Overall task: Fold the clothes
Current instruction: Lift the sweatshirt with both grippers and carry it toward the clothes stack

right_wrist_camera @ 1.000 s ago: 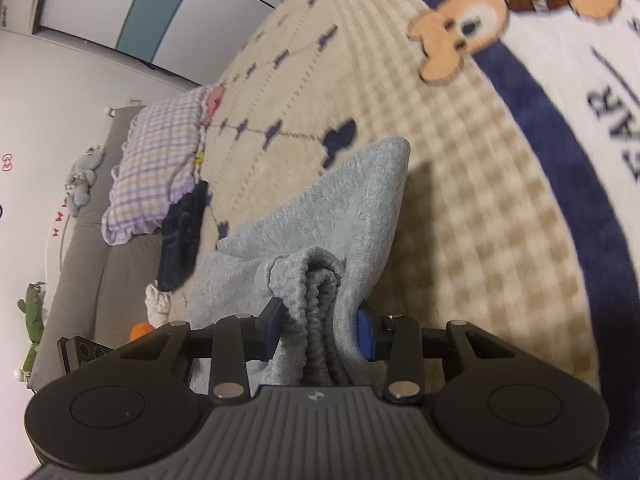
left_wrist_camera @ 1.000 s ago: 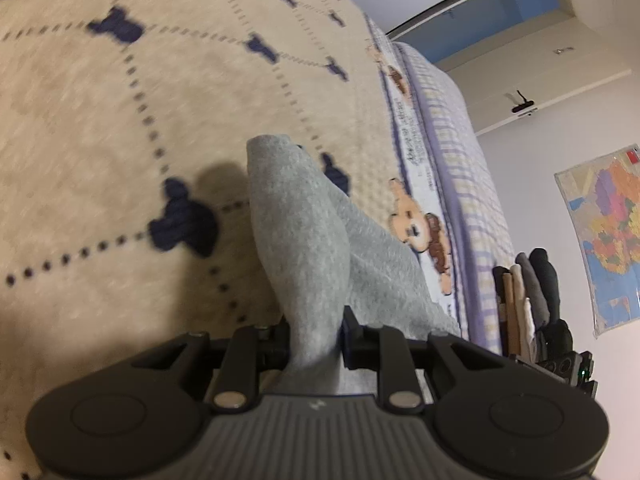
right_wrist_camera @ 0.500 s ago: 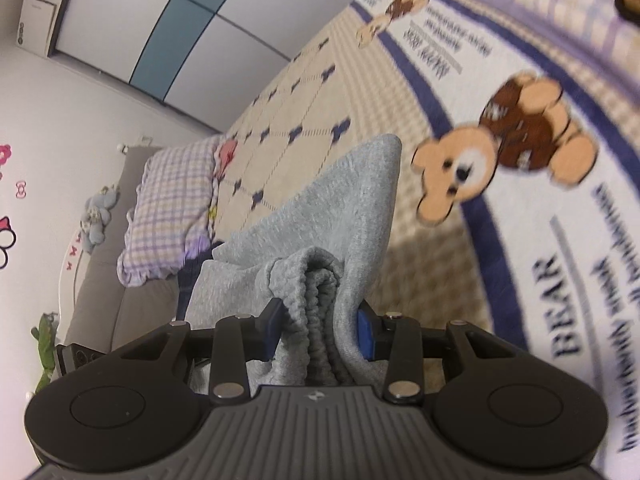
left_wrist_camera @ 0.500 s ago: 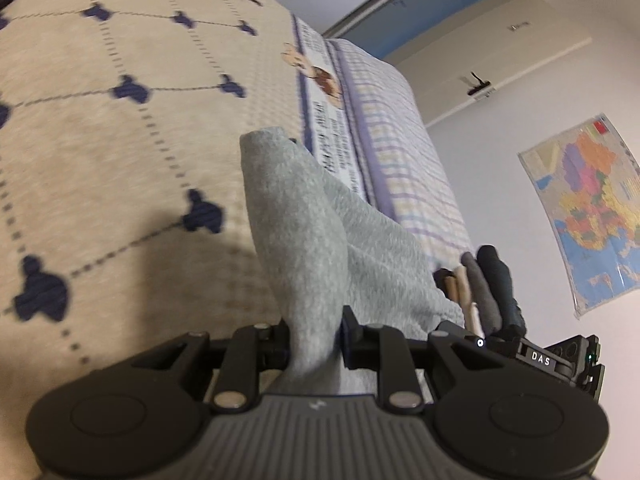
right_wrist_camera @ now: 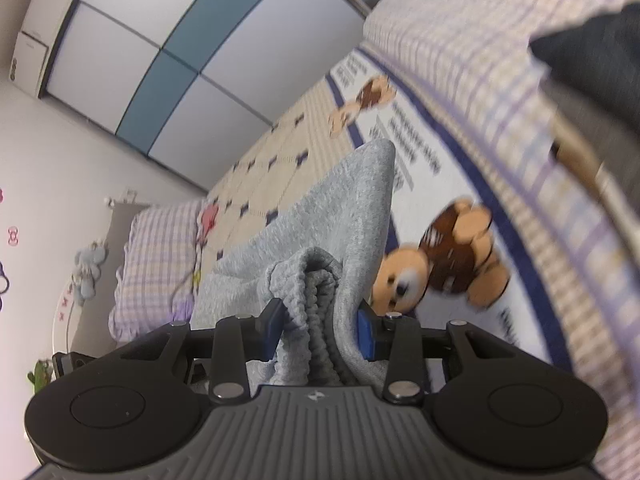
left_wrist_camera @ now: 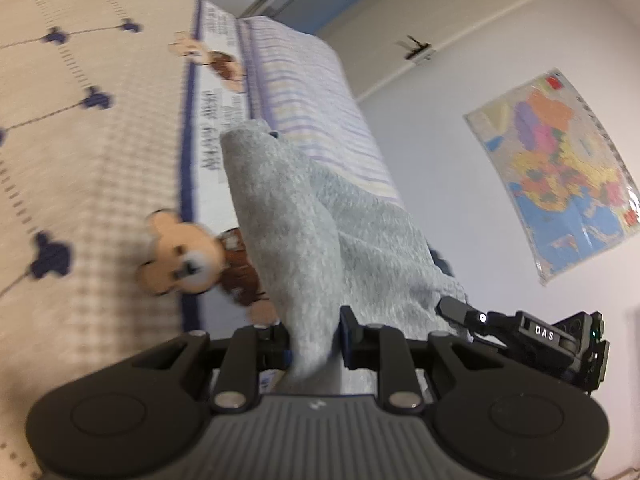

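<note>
Item: we count one grey garment [left_wrist_camera: 296, 216], lifted above the bear-print blanket [left_wrist_camera: 100, 168] at our twelve o'clock. Two grippers: left gripper [left_wrist_camera: 314, 336] pinches a thin fold, jaws narrow; right gripper [right_wrist_camera: 320, 320] clamps the bunched ribbed hem, jaws wider.

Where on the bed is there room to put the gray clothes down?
The cream checked part of the blanket, between the navy stripe and the dotted diamond lines, is bare. In the right view it's free out to the plaid pillow. Both claws, left and right, hold the gray garment.
</note>
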`<state>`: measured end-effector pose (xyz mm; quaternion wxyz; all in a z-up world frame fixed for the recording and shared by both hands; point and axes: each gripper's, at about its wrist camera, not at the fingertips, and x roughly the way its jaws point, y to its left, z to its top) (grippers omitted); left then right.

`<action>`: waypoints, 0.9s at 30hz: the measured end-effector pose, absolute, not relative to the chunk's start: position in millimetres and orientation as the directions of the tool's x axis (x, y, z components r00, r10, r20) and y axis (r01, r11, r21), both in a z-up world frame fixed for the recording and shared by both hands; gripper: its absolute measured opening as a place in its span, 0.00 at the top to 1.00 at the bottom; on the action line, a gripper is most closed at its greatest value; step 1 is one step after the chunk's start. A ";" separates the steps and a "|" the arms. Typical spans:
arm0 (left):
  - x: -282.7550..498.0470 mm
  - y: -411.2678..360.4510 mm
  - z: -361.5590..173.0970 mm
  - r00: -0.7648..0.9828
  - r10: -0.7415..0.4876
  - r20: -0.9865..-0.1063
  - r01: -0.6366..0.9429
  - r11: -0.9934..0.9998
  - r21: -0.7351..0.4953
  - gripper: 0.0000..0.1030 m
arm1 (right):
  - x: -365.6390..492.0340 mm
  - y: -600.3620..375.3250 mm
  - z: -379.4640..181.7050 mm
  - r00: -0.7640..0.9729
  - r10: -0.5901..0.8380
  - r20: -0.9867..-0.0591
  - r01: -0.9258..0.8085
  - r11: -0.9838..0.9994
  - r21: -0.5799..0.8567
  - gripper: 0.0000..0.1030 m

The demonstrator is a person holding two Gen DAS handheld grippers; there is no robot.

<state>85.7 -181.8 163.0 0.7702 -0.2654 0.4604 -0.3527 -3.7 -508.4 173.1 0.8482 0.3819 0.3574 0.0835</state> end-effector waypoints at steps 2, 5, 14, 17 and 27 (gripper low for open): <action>90.4 -204.4 177.0 0.316 -0.803 -0.506 0.322 0.592 -0.738 0.79 | -3.6 -528.7 190.3 0.744 0.395 -0.539 0.137 0.699 0.702 0.60; 98.4 -240.4 198.9 0.296 -0.825 -0.481 0.362 0.563 -0.743 0.79 | -4.0 -560.7 216.7 0.762 0.363 -0.536 0.149 0.707 0.691 0.60; 120.3 -349.9 247.0 0.218 -0.883 -0.416 0.463 0.469 -0.752 0.79 | -13.0 -650.7 275.8 0.810 0.267 -0.522 0.192 0.721 0.666 0.60; 126.9 -382.6 252.2 0.190 -0.901 -0.389 0.475 0.431 -0.767 0.79 | -17.6 -678.2 288.7 0.827 0.226 -0.515 0.212 0.722 0.659 0.60; 125.3 -487.0 239.0 0.079 -0.939 -0.335 0.467 0.331 -0.820 0.79 | -34.8 -764.3 296.2 0.860 0.108 -0.498 0.304 0.675 0.672 0.60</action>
